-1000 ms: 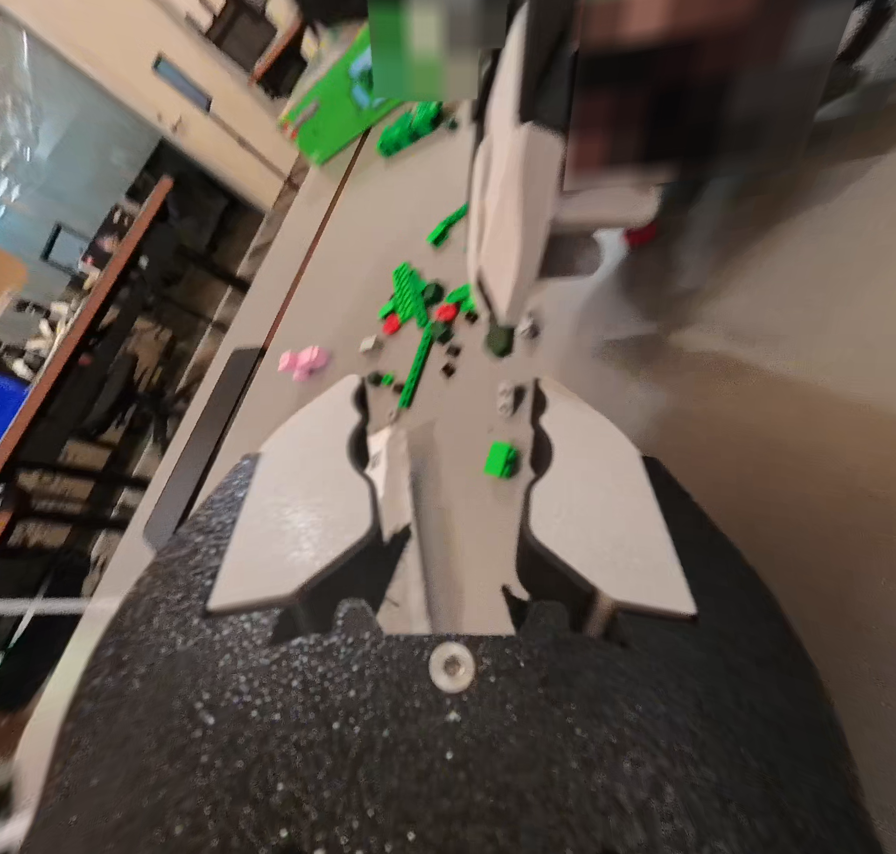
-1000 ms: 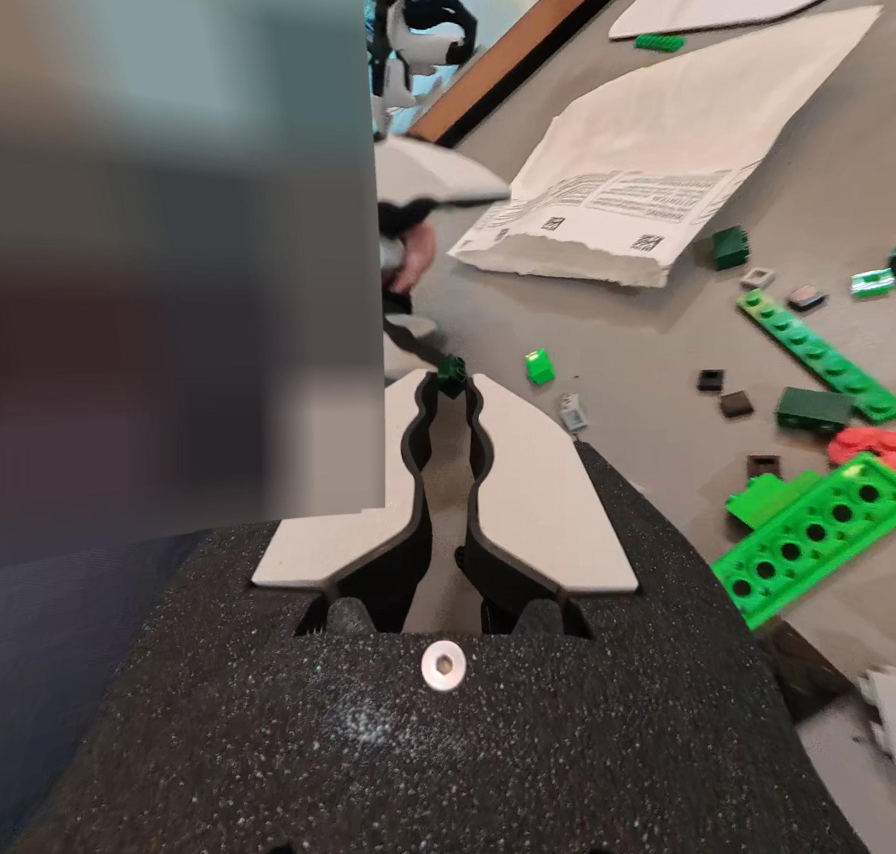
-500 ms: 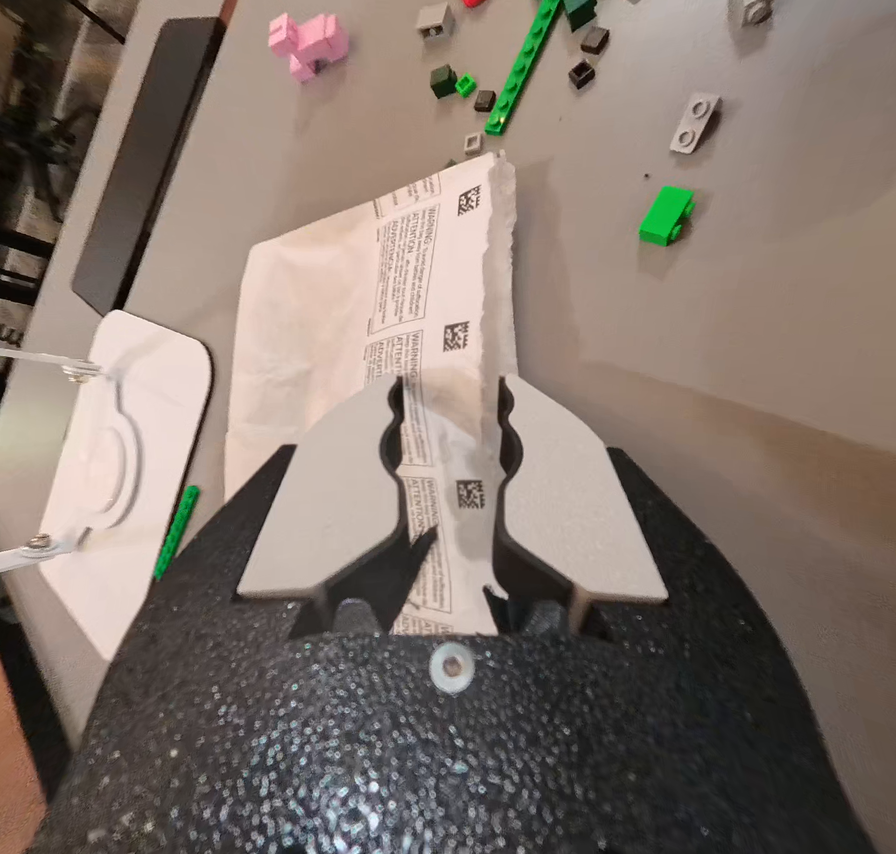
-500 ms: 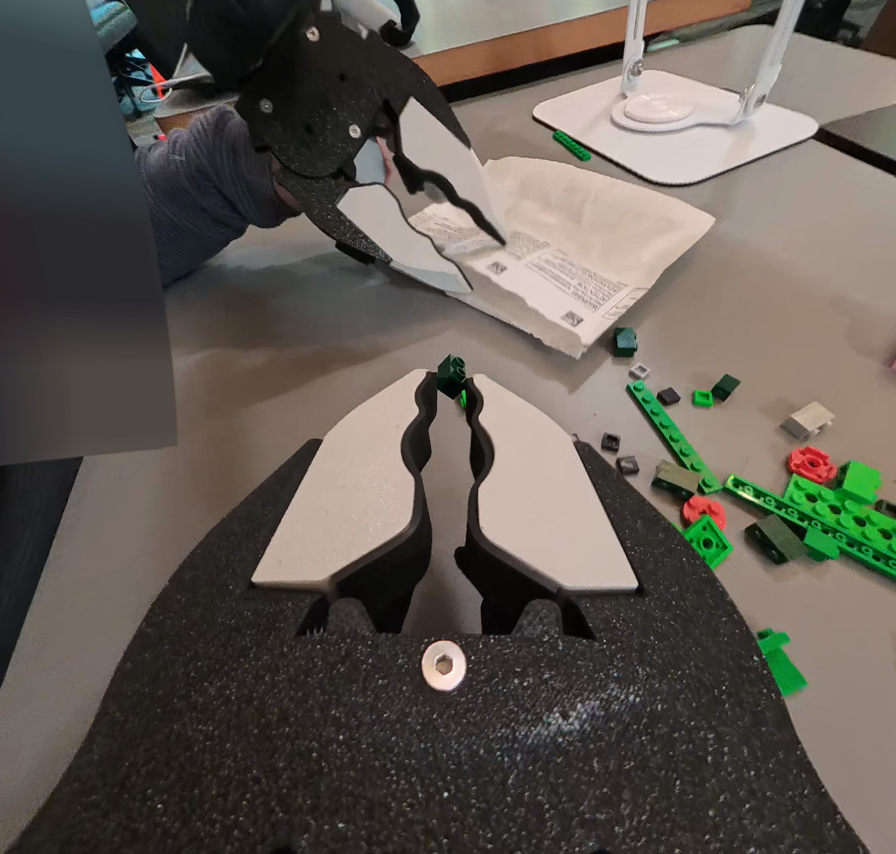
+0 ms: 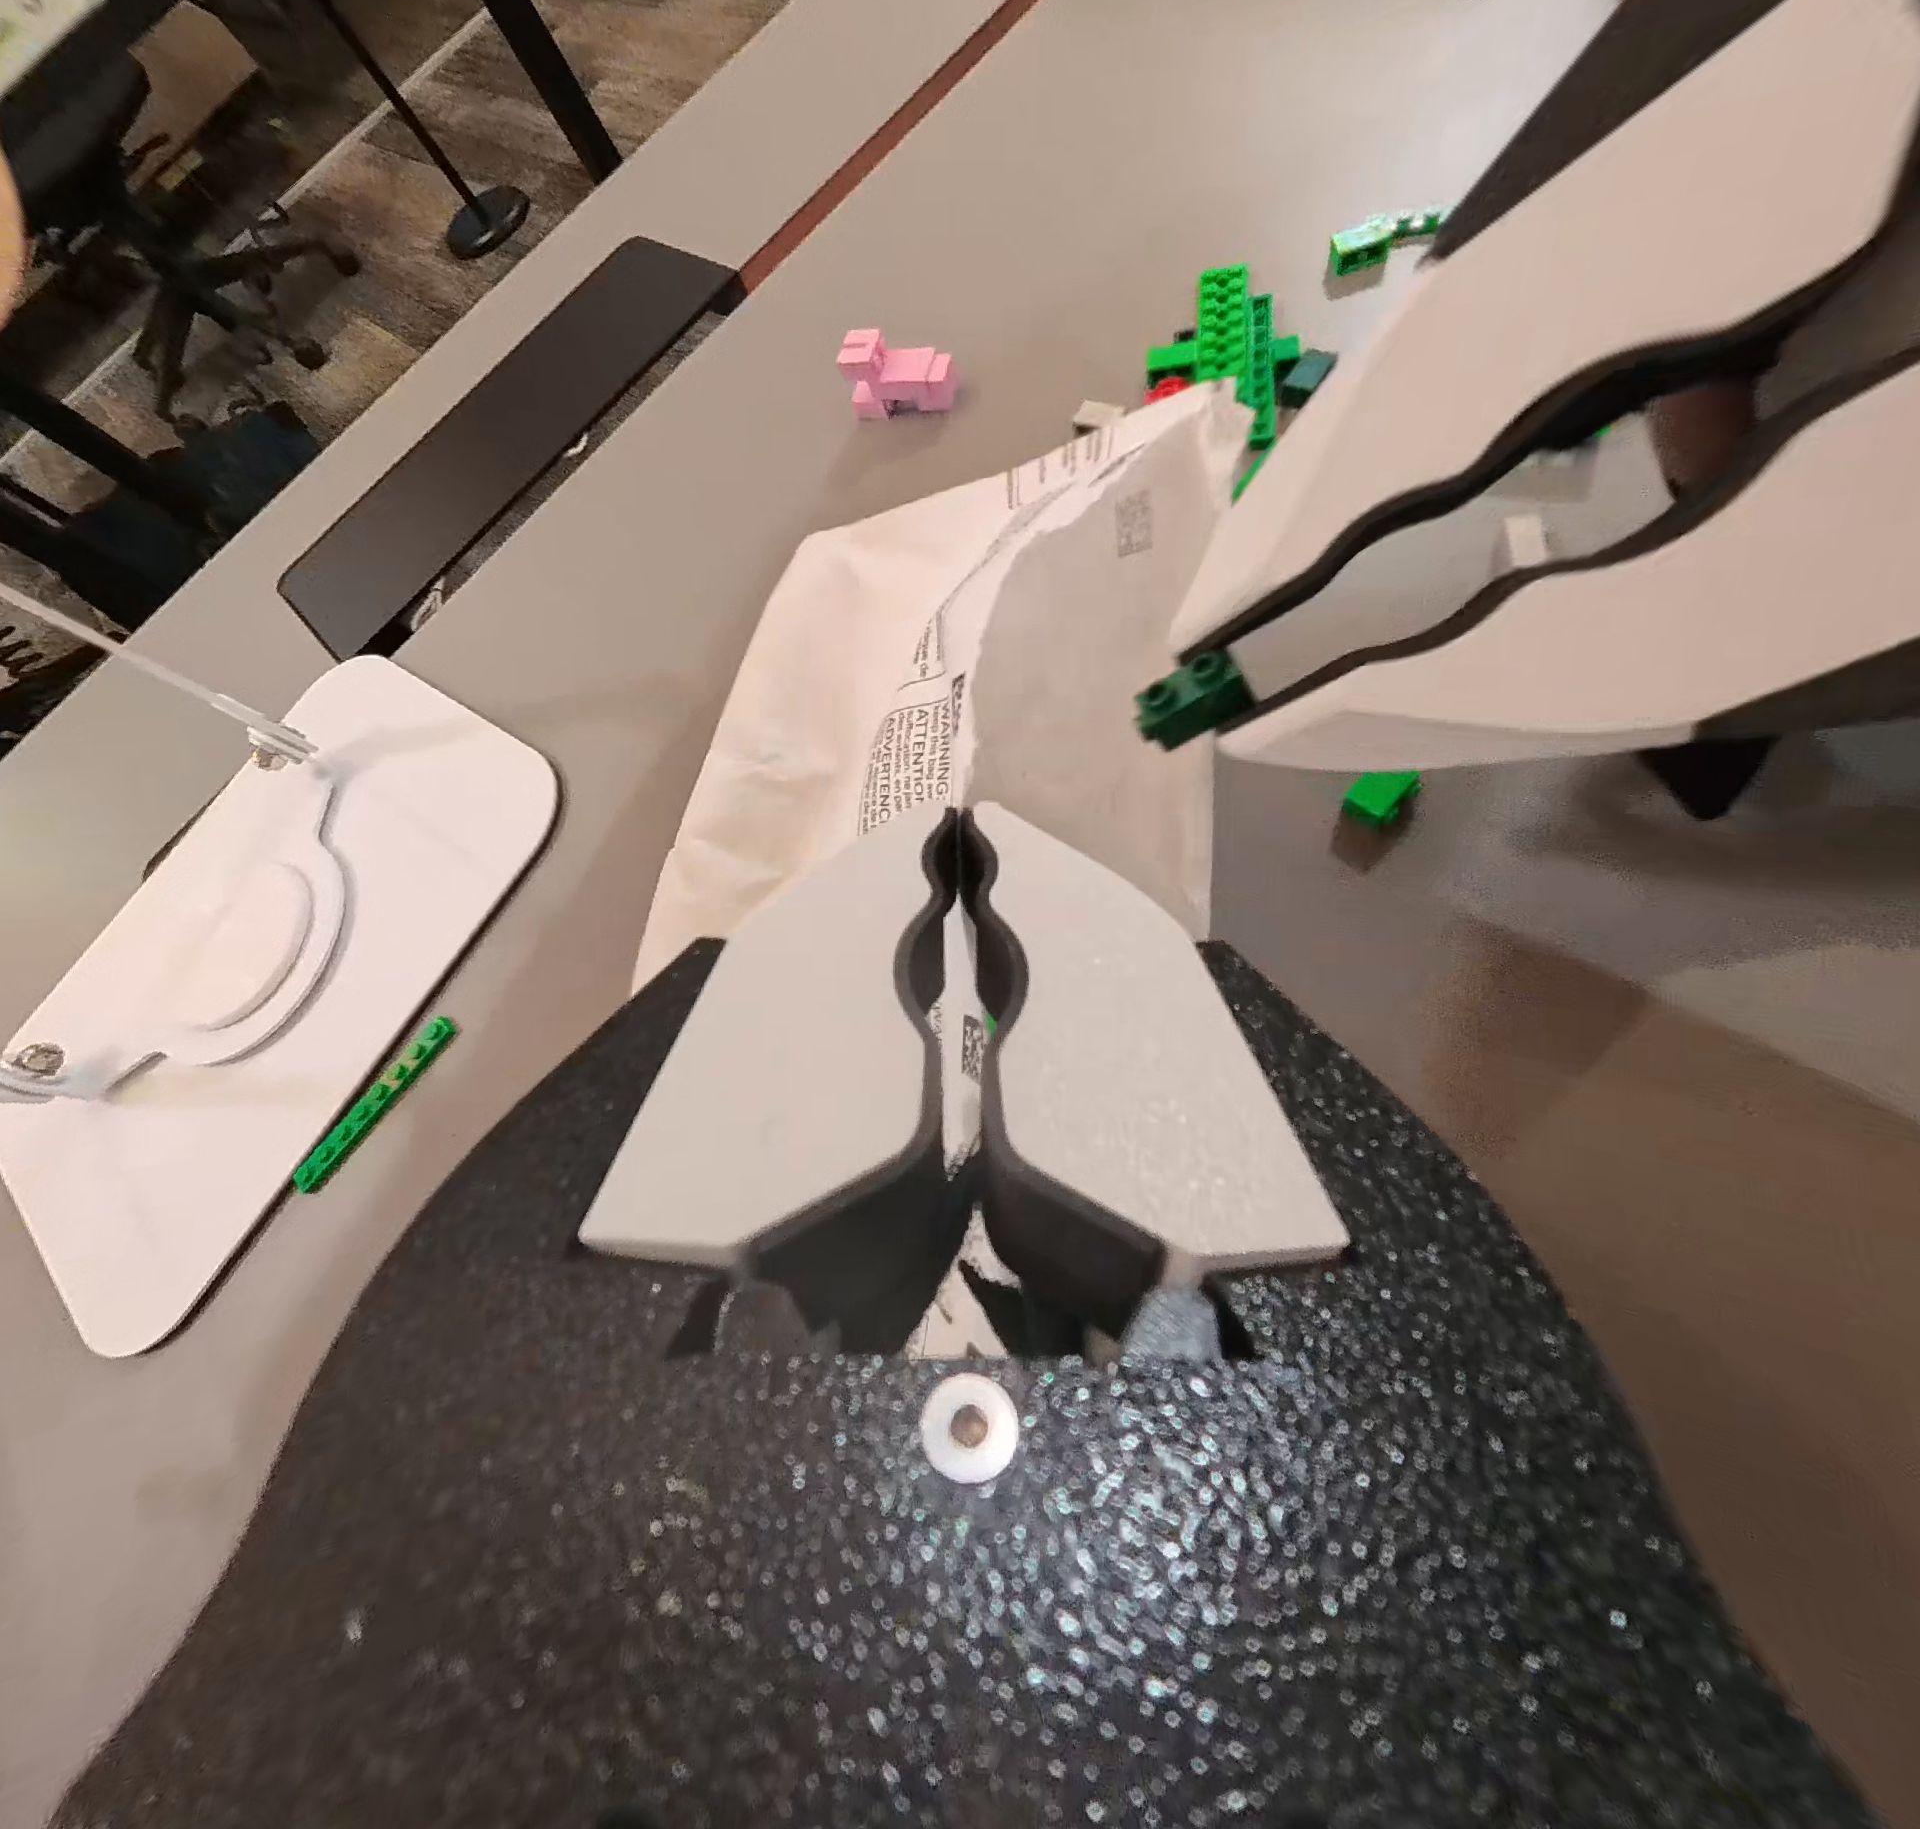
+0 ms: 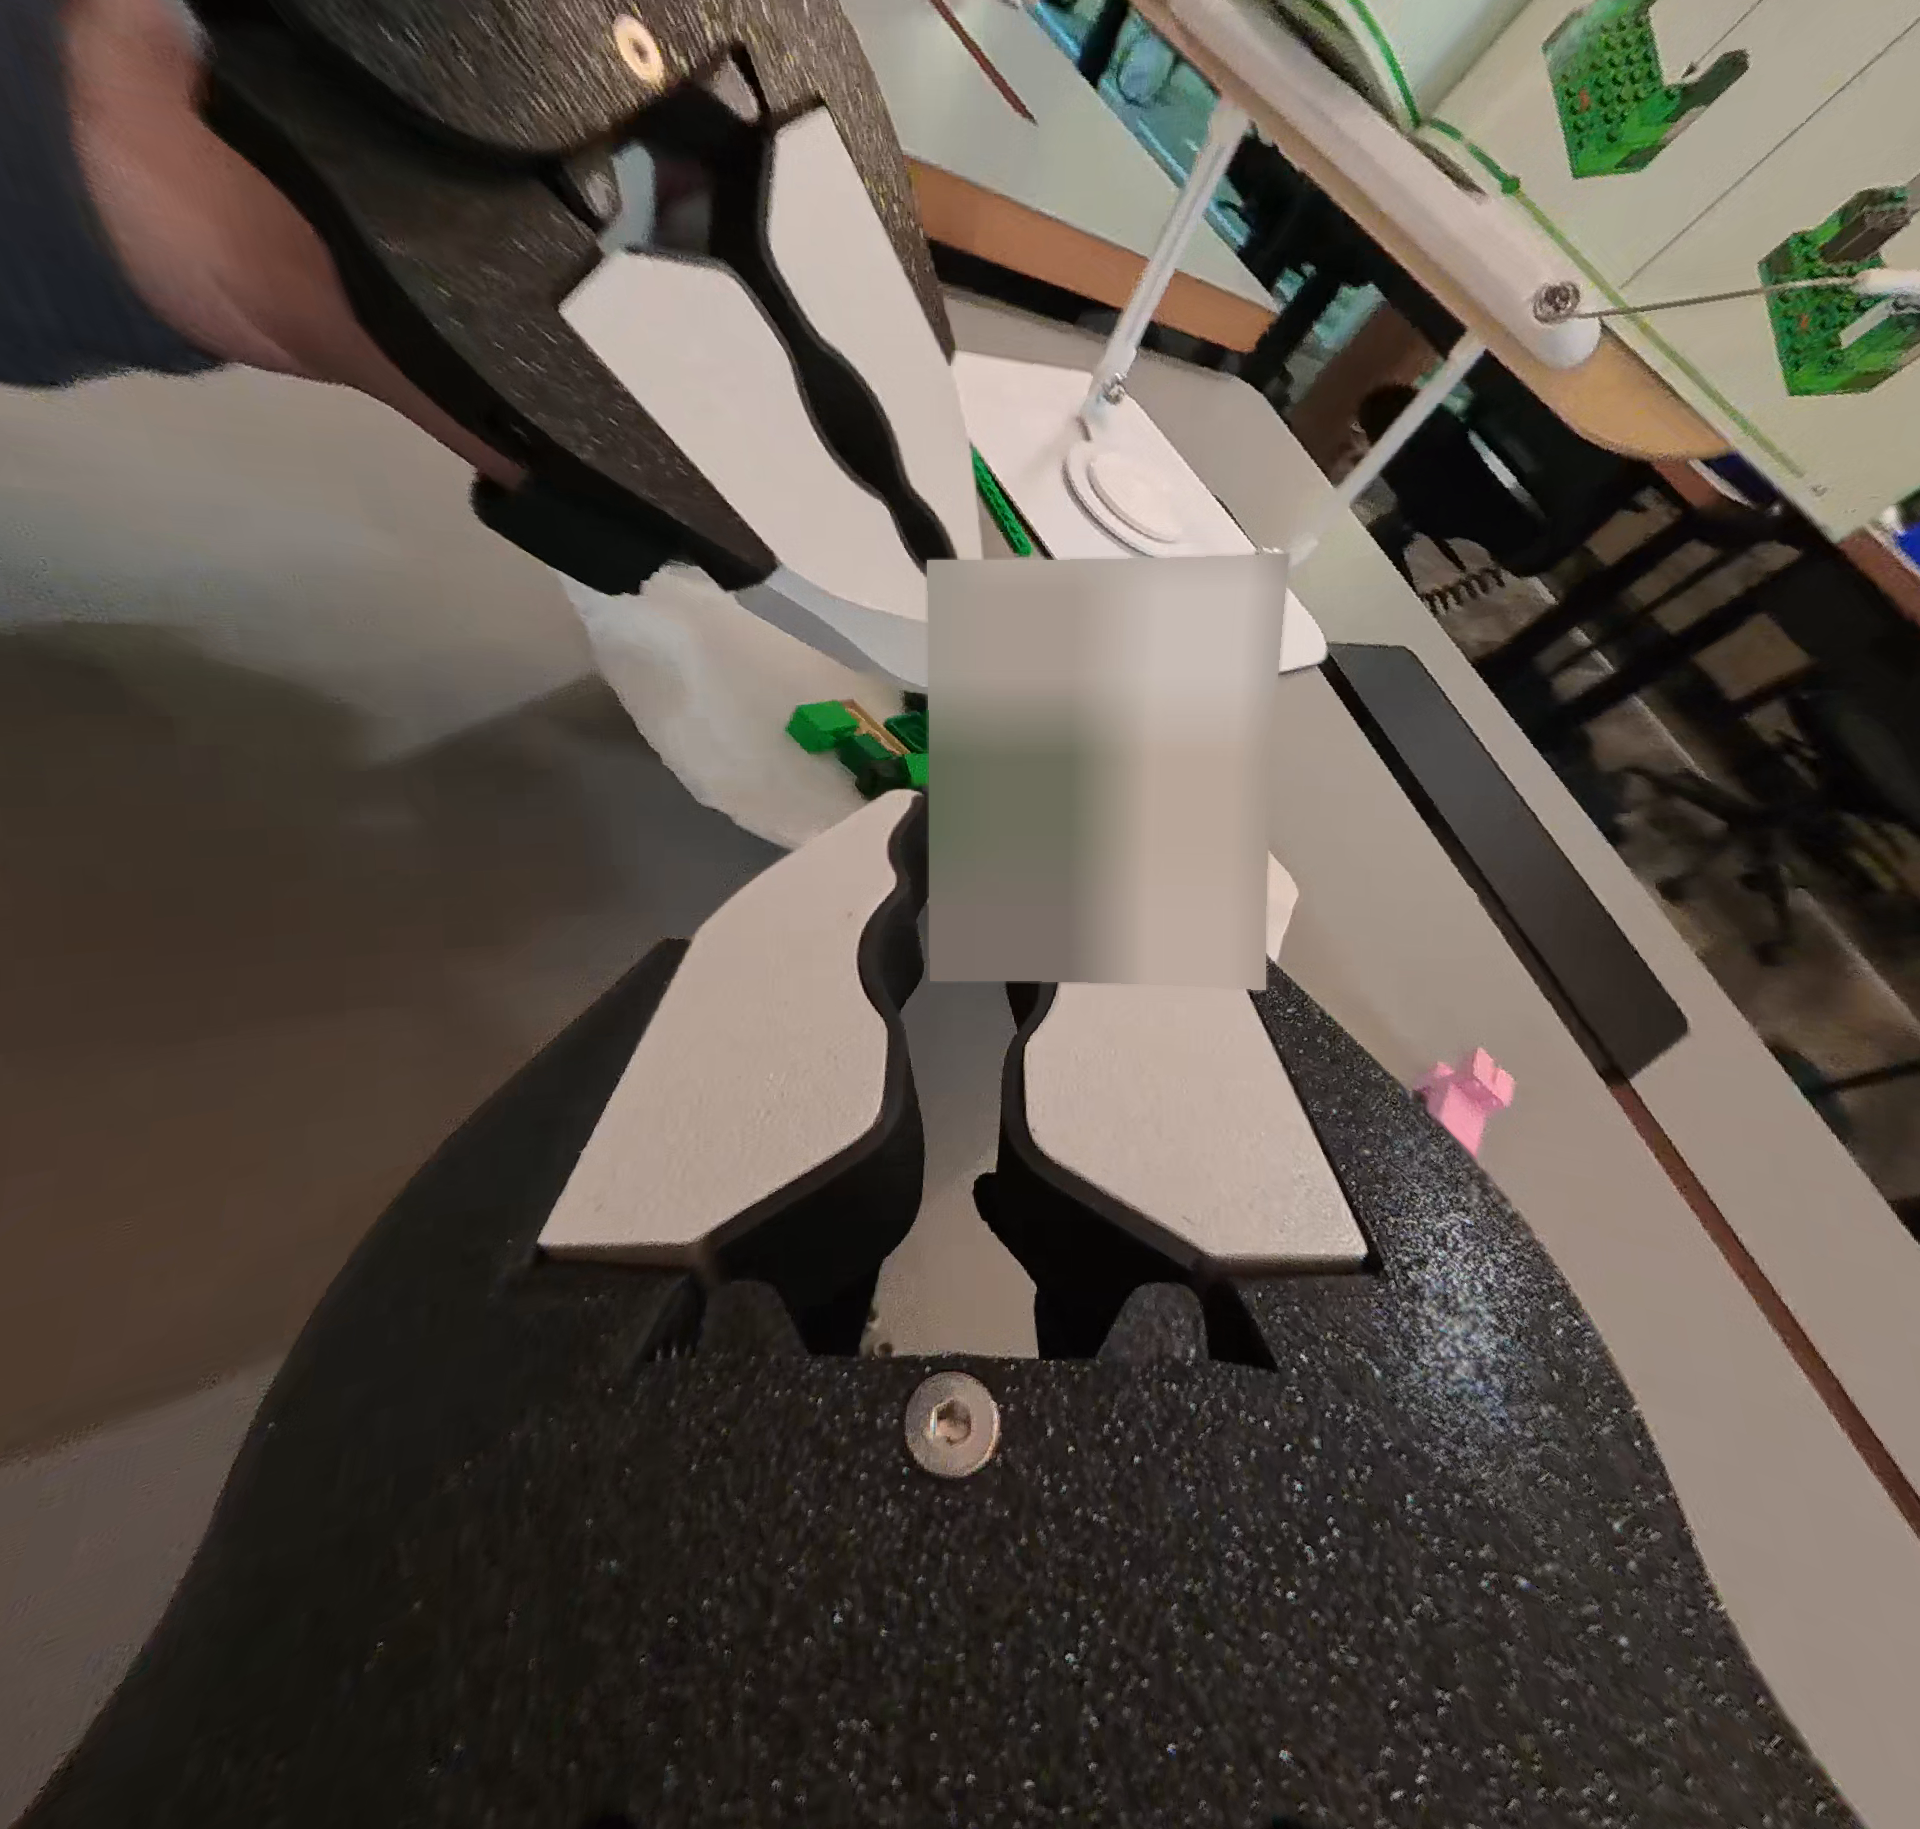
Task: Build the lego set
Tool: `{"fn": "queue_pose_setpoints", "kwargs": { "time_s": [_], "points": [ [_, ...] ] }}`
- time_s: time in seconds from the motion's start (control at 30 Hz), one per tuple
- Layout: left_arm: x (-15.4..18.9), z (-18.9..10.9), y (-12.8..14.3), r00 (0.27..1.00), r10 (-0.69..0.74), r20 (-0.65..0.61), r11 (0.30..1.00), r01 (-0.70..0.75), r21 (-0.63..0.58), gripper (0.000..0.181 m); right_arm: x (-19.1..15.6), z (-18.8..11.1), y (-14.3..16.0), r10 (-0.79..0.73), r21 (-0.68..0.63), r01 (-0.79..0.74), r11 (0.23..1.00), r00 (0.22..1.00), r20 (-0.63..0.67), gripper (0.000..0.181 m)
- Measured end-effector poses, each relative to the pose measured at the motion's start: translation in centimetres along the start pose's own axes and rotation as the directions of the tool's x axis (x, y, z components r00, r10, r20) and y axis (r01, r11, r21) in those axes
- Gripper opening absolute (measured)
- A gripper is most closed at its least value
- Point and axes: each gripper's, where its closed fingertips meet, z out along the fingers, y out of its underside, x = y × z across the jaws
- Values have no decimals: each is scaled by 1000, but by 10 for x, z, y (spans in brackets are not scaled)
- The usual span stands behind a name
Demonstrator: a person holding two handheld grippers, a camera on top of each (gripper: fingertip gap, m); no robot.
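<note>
My left gripper [image 5: 961,823] is shut on the torn edge of a white paper bag [image 5: 831,719] and holds that edge up off the grey table. My right gripper [image 5: 1210,704] comes in from the upper right of the left wrist view, shut on a small dark green brick [image 5: 1193,704] just beside the raised bag edge. In the right wrist view a blur patch hides my own fingertips. There the left gripper [image 6: 935,543] hangs above the bag [image 6: 707,730], and several green pieces [image 6: 831,730] show at the bag's opening.
A white stand base [image 5: 260,948] with a thin green strip [image 5: 374,1104] beside it lies to the left. A pink pig figure [image 5: 896,373], loose green plates [image 5: 1242,335], a bright green brick [image 5: 1380,800] and a black pad [image 5: 520,429] lie around. A booklet holder [image 6: 1403,127] stands overhead. About 4 centimeters separates my left fingertips from my right. The right tips stand about 20 centimeters off the pink pig figure [image 5: 896,373]. Seen from the right wrist view [image 6: 1457,1104] as well.
My left gripper closed on the bag's torn edge and lifted it. My right gripper, still holding the dark green brick, moved over close to the bag's opening.
</note>
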Motion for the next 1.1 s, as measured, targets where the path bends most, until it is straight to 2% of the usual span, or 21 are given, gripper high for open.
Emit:
{"fn": "queue_pose_setpoints", "kwargs": {
  "time_s": [0.17, 0.3, 0.4, 0.5, 0.7, 0.8, 0.9, 1.1],
  "points": [
    [-1, 0, 0, 1000, -21, -18, 1000, 21, 11, 0, 4, 12, 2, -50, -38, 48, 998, 997, -65, 19],
    [-8, -2, 0, 1000, -28, 13, 999, 28, 19, 0, 9, 3, 0, -89, -15, 88, 996, 989, -115, 21],
    [-30, -6, 8, 992, -23, 123, 1000, 23, -2, 0, 28, -22, 1, -85, 24, 92, 995, 972, -218, 21],
    [-53, -13, 16, 974, -38, 225, 999, 41, -8, 0, 63, -55, 13, 10, 77, 19, 997, 936, -352, 21],
    [-65, -14, 24, 963, -110, 245, 994, 103, 42, 0, 129, -116, 54, 195, 139, -142, 980, 819, -540, 20],
    [-64, -10, 28, 966, -107, 234, 994, 102, 36, 0, 133, -126, 63, 286, 204, -210, 956, 814, -506, 20],
    [-61, -6, 31, 969, -93, 230, 996, 90, 24, 0, 126, -118, 71, 322, 190, -264, 946, 834, -447, 20],
    [-59, -4, 34, 973, -64, 221, 998, 63, 10, 0, 132, -123, 82, 301, 175, -246, 953, 804, -512, 19]
  ]
}}
